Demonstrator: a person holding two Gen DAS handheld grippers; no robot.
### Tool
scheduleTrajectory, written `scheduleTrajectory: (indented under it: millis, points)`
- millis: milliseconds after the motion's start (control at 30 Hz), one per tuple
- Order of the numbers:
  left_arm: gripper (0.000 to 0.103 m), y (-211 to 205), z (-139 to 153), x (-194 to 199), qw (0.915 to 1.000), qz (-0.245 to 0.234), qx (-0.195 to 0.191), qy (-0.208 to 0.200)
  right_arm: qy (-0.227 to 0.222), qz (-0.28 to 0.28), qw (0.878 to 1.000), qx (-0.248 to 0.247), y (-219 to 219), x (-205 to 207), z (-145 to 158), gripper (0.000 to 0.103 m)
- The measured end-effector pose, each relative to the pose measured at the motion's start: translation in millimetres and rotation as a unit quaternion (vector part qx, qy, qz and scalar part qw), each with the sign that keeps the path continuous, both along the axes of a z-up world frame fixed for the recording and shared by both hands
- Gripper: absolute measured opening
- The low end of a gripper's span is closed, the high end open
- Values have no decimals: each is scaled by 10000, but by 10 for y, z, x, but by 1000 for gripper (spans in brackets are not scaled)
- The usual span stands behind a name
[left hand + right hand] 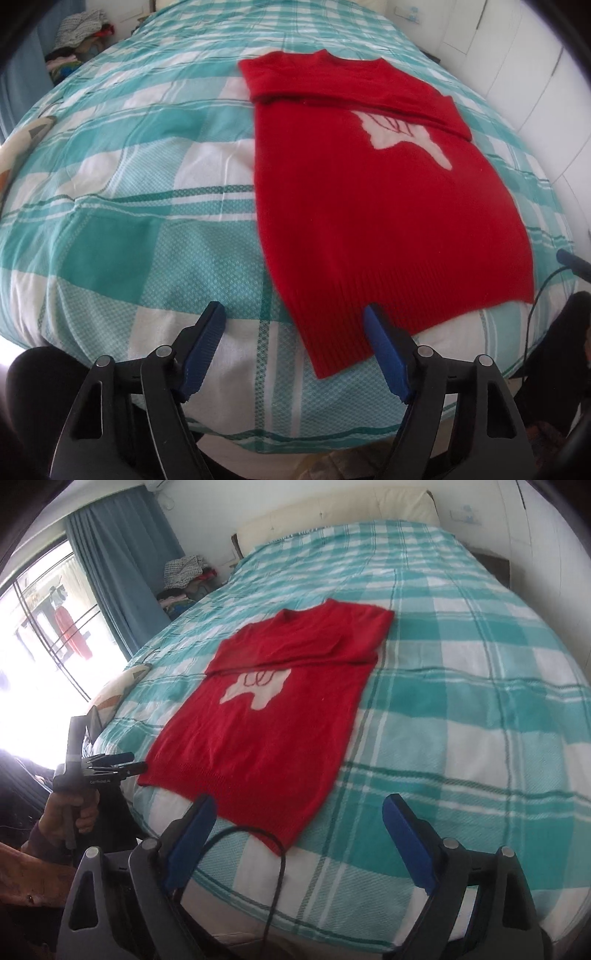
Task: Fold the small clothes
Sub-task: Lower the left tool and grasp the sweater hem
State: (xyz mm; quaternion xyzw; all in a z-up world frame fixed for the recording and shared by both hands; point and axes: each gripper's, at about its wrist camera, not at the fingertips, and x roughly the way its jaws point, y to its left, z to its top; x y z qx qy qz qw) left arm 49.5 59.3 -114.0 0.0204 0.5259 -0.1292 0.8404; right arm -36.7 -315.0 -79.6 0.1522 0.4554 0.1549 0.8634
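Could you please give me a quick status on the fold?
Both grippers, left and right, open, empty. Red sweater flat on bed, sleeves folded in. Black cable crosses hem.

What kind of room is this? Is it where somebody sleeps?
Most likely a bedroom. A big bed with a teal checked cover fills the room, with a padded headboard at its far end. Blue curtains hang by a bright window, and a red sweater lies on the bed.
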Motion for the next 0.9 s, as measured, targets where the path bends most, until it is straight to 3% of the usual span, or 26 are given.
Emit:
scheduleTrajectory:
  millis: [133, 200, 333, 400, 433, 500, 567, 633, 667, 700, 767, 800, 833, 900]
  points:
    - [70, 6, -27, -16, 10000, -12, -15, -33, 397, 85, 9978, 530, 127, 209, -436, 71]
    - [55, 10, -25, -13, 9999, -42, -160, 17, 498, 212, 9976, 439, 209, 265, -518, 63]
    - [51, 16, -6, -8, 9995, -101, -260, 131, 652, 447, 9962, 364, 291, 262, -525, 57]
    - [51, 105, 115, -33, 9992, -55, -395, 95, 306, 280, 9990, 137, 210, 162, -261, 57]
    - [51, 162, 209, -60, 9991, -32, -419, 0, -11, 222, 9995, -240, 174, 71, -40, 57]
    - [52, 275, 426, -121, 9991, -21, -388, -196, -646, 378, 9911, -1098, 136, -167, 460, 58]
    - [55, 404, 692, -197, 9985, 41, -379, -388, -1093, 705, 9782, -1619, 107, -434, 934, 58]
    - [64, 509, 981, -290, 9963, 30, -511, -696, -1441, 1161, 9685, -1665, 86, -719, 1372, 59]
    - [73, 534, 1088, -325, 9949, 24, -550, -848, -1640, 1382, 9642, -1562, 73, -854, 1563, 63]
    - [80, 537, 1148, -335, 9939, 16, -570, -943, -1820, 1540, 9606, -1427, 71, -959, 1709, 73]
    - [83, 477, 1101, -301, 9931, -59, -606, -1004, -1913, 1659, 9608, -1133, 77, -1010, 1794, 84]
    - [83, 425, 985, -256, 9941, -53, -556, -925, -1831, 1640, 9647, -946, 122, -938, 1712, 84]
    - [83, 366, 828, -188, 9957, -12, -488, -782, -1664, 1587, 9702, -762, 138, -841, 1558, 84]
    - [69, 278, 503, -101, 9982, 60, -323, -504, -1177, 1426, 9812, -549, 231, -570, 1090, 84]
